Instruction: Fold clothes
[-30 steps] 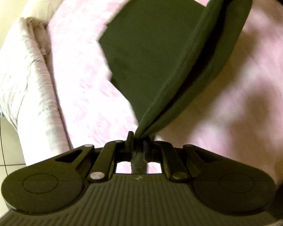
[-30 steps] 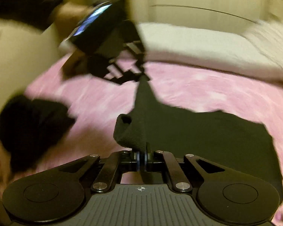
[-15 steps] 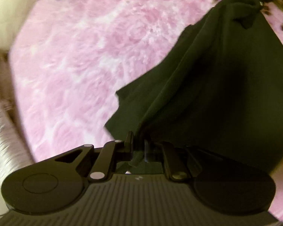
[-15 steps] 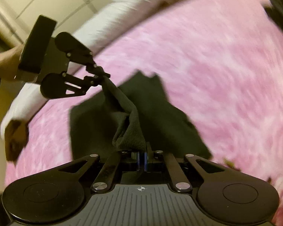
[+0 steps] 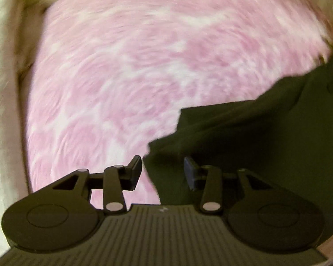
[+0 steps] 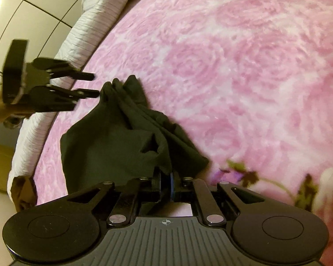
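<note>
The dark green garment lies bunched on the pink rose-patterned blanket, near the blanket's edge where a white ruffled bed skirt runs. The right gripper has its fingers pressed together on a fold of the garment's near end, and the cloth rises in ridges away from it. At the garment's far end, the left gripper stands with its fingers spread, its tips just beside the bunched cloth and holding nothing. The left wrist view is blurred; there the left gripper shows its fingers wide apart above the blanket, with the garment spreading to the right.
</note>
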### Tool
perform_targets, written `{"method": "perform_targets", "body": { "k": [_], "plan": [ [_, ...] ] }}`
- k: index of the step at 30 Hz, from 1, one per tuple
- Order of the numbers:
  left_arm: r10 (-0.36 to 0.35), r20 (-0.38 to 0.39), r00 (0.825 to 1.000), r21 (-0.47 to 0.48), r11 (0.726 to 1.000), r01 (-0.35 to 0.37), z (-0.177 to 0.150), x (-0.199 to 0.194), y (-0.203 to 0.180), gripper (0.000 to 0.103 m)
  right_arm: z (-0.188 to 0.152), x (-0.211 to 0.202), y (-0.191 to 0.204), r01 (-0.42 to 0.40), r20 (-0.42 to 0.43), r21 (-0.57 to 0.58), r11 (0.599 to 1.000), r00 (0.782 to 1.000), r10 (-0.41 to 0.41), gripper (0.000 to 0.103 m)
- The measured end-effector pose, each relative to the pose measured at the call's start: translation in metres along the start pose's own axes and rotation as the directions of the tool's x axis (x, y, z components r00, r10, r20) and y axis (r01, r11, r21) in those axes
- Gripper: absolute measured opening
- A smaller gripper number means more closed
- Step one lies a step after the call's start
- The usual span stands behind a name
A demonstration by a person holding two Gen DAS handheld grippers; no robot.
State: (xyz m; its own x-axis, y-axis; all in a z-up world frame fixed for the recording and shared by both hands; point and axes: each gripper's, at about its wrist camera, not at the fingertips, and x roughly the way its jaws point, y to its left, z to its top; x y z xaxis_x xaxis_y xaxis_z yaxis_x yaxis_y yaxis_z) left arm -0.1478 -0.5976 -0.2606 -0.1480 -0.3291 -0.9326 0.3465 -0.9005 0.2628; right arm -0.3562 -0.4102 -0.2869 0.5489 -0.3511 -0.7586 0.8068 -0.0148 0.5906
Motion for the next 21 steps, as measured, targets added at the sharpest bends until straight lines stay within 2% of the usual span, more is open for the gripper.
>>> {"method": "perform_targets", "body": {
  "k": [2,5,10,11,12,13,15,18,21],
  "plan": [
    [-0.007,-0.002,1.0,-0.095,0.995,0.007,-0.016,-0.009,0.004,0.037,0.0,0.0,0.002,0.006,0.003,0.005,1.0,1.0,-0.006,0.012],
    [-0.034,-0.01,0.999,-0.222,0.975,0.031,-0.034,-0.005,0.007,0.037,0.002,0.006,0.004,0.014,0.009,0.016,1.0,1.0,-0.014,0.022],
    [-0.083,-0.002,0.997,-0.354,0.932,0.077,-0.042,0.023,0.012,0.037,0.005,0.015,0.008,0.035,0.018,0.015,0.999,0.999,-0.036,0.023],
    [-0.09,-0.002,0.996,-0.38,0.921,0.082,-0.043,0.031,0.013,0.037,0.006,0.017,0.01,0.048,0.02,0.004,0.999,0.999,-0.048,0.021],
    [-0.095,-0.005,0.996,-0.402,0.912,0.084,-0.043,0.038,0.015,0.036,0.006,0.018,0.01,0.061,0.017,-0.004,0.998,0.998,-0.061,0.009],
    [-0.098,-0.008,0.995,-0.419,0.904,0.086,-0.043,0.045,0.017,0.037,0.007,0.02,0.011,0.076,0.009,-0.011,0.997,0.997,-0.076,0.004],
    [-0.083,-0.011,0.997,-0.412,0.909,0.071,-0.041,0.047,0.016,0.036,0.01,0.017,0.013,0.083,0.011,-0.013,0.996,0.996,-0.083,0.002],
    [-0.054,0.024,0.998,-0.325,0.944,0.059,-0.032,0.04,0.006,0.034,0.01,-0.006,0.024,0.07,0.064,-0.041,0.997,0.996,-0.067,0.002],
    [-0.071,0.012,0.997,-0.327,0.942,0.071,-0.031,0.05,0.005,0.037,0.001,0.0,0.019,0.094,0.047,-0.034,0.995,0.995,-0.092,0.002]
  ]
}}
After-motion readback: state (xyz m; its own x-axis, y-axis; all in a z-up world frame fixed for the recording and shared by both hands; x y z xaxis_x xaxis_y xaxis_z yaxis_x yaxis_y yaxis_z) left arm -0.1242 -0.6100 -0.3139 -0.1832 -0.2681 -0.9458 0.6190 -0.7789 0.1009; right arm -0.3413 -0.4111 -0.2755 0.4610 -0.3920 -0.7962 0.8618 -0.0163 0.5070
